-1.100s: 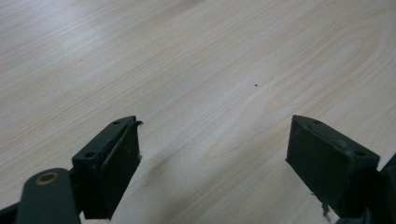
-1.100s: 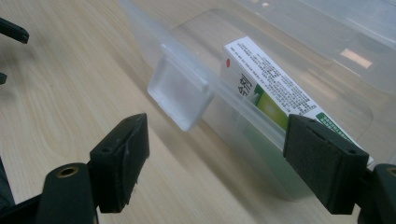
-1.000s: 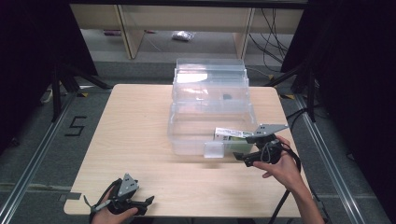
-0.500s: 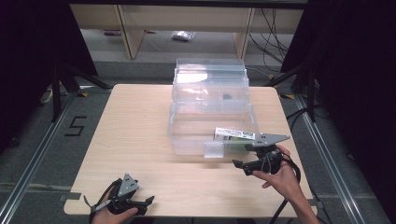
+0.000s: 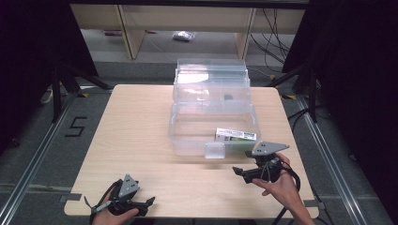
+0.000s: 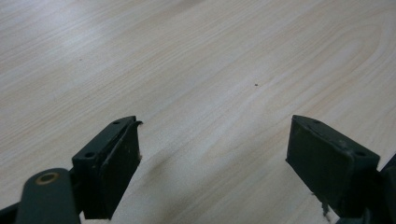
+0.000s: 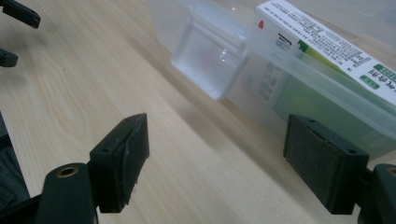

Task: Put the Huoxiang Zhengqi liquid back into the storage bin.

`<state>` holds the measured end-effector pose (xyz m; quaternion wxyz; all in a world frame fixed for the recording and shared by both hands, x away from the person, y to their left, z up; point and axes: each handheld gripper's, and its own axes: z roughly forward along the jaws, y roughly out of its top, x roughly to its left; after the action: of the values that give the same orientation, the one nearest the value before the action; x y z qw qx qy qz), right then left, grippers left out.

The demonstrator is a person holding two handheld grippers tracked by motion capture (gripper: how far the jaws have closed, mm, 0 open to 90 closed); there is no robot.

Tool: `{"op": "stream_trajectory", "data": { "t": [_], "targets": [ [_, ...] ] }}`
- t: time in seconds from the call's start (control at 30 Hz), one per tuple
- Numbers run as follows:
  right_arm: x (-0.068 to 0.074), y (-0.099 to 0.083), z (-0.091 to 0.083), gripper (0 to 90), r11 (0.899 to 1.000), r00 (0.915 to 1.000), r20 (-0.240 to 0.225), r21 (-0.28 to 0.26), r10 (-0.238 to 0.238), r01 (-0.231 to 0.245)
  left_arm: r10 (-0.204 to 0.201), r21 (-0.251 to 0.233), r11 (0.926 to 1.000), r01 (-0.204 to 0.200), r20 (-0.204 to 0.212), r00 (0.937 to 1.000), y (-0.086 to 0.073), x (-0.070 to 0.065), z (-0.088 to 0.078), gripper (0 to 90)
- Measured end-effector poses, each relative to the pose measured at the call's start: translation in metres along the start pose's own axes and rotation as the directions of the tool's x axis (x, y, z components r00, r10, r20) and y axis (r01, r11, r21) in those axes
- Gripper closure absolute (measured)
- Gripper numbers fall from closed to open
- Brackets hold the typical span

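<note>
A: Looking at the green-and-white box (image 5: 236,136), where does it lie?
B: Inside the clear bin (image 5: 187,140), long axis crosswise, just beyond the right gripper (image 5: 241,172). It is nearer than the left gripper (image 5: 148,202); both spread, empty.

bright even overhead light, dark surroundings, glare on clear plastic box (image 5: 211,101), soft close-up focus

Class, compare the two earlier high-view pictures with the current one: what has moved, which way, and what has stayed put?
The right gripper has drawn back from the clear plastic box toward the near table edge, jaws open and empty. The green-and-white carton lies in the box's front right corner, as before. The left gripper, open at the near left edge, the box and the table have not moved.
</note>
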<state>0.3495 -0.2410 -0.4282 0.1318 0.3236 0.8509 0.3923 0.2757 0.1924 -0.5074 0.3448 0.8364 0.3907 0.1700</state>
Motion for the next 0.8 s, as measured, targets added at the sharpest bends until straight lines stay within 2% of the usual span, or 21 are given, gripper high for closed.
{"op": "stream_trajectory", "data": {
  "t": [0.13, 0.17, 0.23, 0.27, 0.33, 0.37, 0.43, 0.47, 0.5, 0.53, 0.57, 0.6, 0.63, 0.67, 0.7, 0.77, 0.8],
  "targets": [
    [0.004, -0.006, 0.002, 23.5, 1.0, 0.9998, -0.009, 0.009, 0.016, -0.016, 0.006, 0.002, 1.0, -0.006, -0.001, 1.0, 0.0, 0.0, 0.0, 16.6],
    [0.004, -0.008, 0.002, 23.3, 1.0, 0.9997, -0.018, 0.014, 0.013, -0.013, 0.0, 0.0, 1.0, 0.0, -0.001, 1.0, 0.0, 0.0, 0.0, 16.6],
    [0.004, -0.011, 0.002, 23.4, 1.0, 0.9999, -0.005, 0.015, -0.01, 0.01, 0.006, 0.002, 1.0, -0.006, -0.001, 1.0, 0.0, 0.0, 0.0, 16.6],
    [0.006, -0.013, 0.002, 23.4, 1.0, 0.9999, -0.01, 0.02, 0.011, -0.011, 0.005, 0.002, 1.0, -0.005, -0.002, 1.0, 0.0, 0.001, 0.0, 16.6],
    [0.005, -0.018, 0.003, 23.2, 1.0, 0.9999, -0.014, 0.015, 0.0, 0.0, 0.005, 0.002, 1.0, -0.005, -0.001, 1.0, 0.0, 0.0, 0.0, 16.6],
    [0.007, -0.021, 0.002, 23.2, 0.999, 0.9998, -0.009, 0.029, 0.019, -0.019, 0.004, 0.002, 1.0, -0.004, -0.001, 1.0, 0.0, 0.0, 0.0, 16.6],
    [0.007, -0.026, 0.001, 23.2, 0.999, 0.9996, -0.006, 0.026, 0.029, -0.029, 0.003, 0.003, 1.0, -0.003, 0.008, 1.0, 0.0, 0.0, 0.0, 16.7],
    [0.006, -0.029, 0.0, 23.2, 0.999, 0.9998, 0.005, 0.029, 0.017, -0.017, 0.001, 0.002, 1.0, -0.001, 0.004, 1.0, 0.0, 0.0, 0.0, 16.6],
    [0.007, -0.031, 0.0, 23.0, 0.999, 0.9994, 0.003, 0.032, 0.033, -0.033, -0.002, 0.002, 1.0, 0.002, 0.005, 1.0, 0.0, 0.0, 0.0, 16.6],
    [0.006, -0.033, -0.001, 22.9, 0.999, 0.9998, 0.011, 0.037, 0.016, -0.016, 0.008, 0.005, 1.0, -0.008, 0.004, 1.0, 0.0, 0.001, 0.0, 16.6],
    [0.007, -0.036, -0.002, 22.8, 0.999, 0.9996, 0.009, 0.041, 0.025, -0.025, 0.001, 0.002, 1.0, -0.001, -0.001, 1.0, 0.0, 0.0, 0.0, 16.6],
    [0.006, -0.039, -0.001, 22.7, 0.999, 0.9999, 0.006, 0.04, 0.013, -0.013, 0.0, 0.003, 1.0, 0.0, 0.007, 1.0, 0.0, 0.0, 0.0, 16.6],
    [0.008, -0.041, -0.003, 22.6, 0.998, 0.9988, 0.009, 0.049, 0.047, -0.048, -0.002, 0.001, 1.0, 0.002, 0.004, 1.0, 0.0, 0.0, 0.0, 16.7],
    [0.006, -0.043, -0.003, 22.5, 0.998, 0.9994, 0.008, 0.048, 0.033, -0.033, -0.002, 0.003, 1.0, 0.002, 0.005, 1.0, 0.0, 0.0, 0.0, 16.6],
    [0.007, -0.046, -0.004, 22.2, 0.997, 0.9987, 0.007, 0.055, 0.051, -0.051, -0.001, 0.002, 1.0, 0.001, 0.005, 1.0, 0.0, 0.0, 0.0, 16.6],
    [0.005, -0.05, -0.004, 21.9, 0.997, 0.9987, 0.014, 0.053, 0.049, -0.05, -0.001, 0.002, 1.0, 0.001, 0.005, 1.0, 0.0, 0.0, 0.0, 16.7],
    [0.006, -0.052, -0.005, 21.7, 0.996, 0.9977, 0.007, 0.057, 0.068, -0.068, 0.004, 0.003, 1.0, -0.004, 0.005, 1.0, 0.0, 0.001, 0.0, 16.6]
  ]
}}
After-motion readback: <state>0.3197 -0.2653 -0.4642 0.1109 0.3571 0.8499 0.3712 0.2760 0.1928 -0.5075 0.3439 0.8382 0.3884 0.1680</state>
